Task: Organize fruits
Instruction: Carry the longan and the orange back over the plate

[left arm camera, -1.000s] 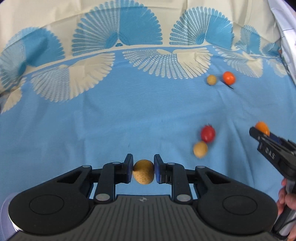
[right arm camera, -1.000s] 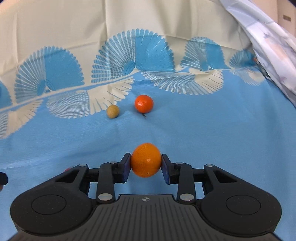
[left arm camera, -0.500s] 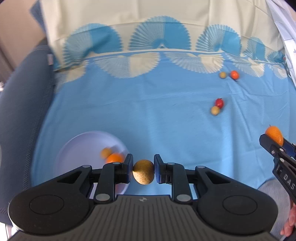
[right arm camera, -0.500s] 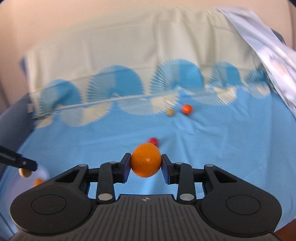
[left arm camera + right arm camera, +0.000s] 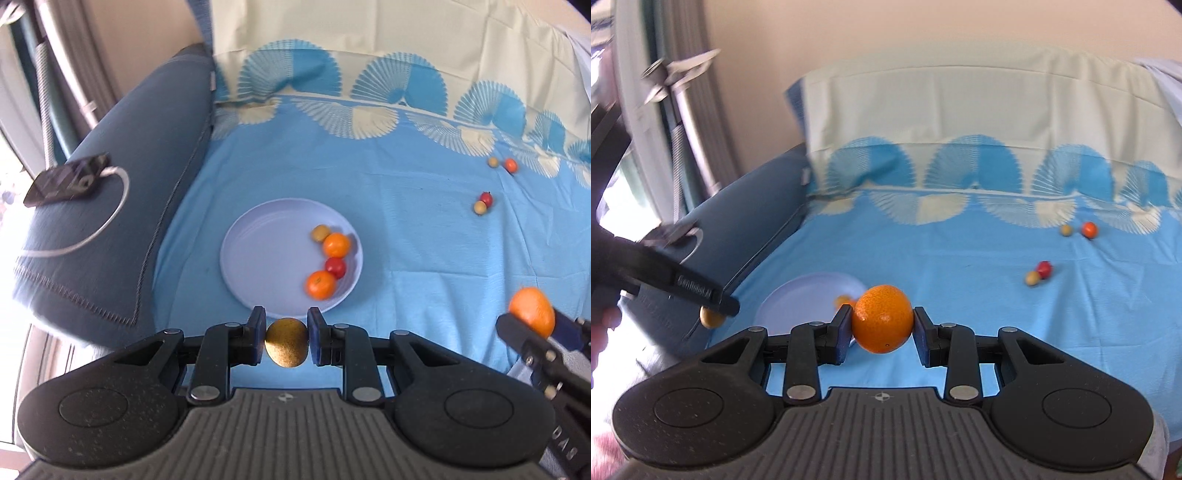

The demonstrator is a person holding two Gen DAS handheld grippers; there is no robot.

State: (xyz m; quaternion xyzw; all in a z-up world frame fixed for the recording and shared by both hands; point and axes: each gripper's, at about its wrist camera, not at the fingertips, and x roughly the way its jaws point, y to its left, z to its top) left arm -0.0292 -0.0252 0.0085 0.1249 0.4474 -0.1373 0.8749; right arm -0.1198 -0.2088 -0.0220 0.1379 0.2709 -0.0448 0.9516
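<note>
My left gripper (image 5: 286,338) is shut on a small tan-brown fruit (image 5: 286,347), held just in front of the near rim of a pale lilac plate (image 5: 255,254). The plate holds two oranges (image 5: 320,284), a red fruit (image 5: 335,267) and a tan fruit (image 5: 320,232). My right gripper (image 5: 882,323) is shut on an orange (image 5: 882,318); it shows at the right edge of the left wrist view (image 5: 532,312). The plate (image 5: 790,299) lies to its front left. Loose fruits (image 5: 484,202) lie far right on the blue cloth.
A blue cushion (image 5: 110,206) with a phone (image 5: 66,179) and white cable lies left of the plate. A tan fruit and an orange one (image 5: 511,164) sit near the cloth's patterned border. Curtain and wall are behind at the left.
Both grippers have pulled back and swung left with their fruits. The plate has come fully into view in front of the left gripper, and the loose fruits now look farther away.
</note>
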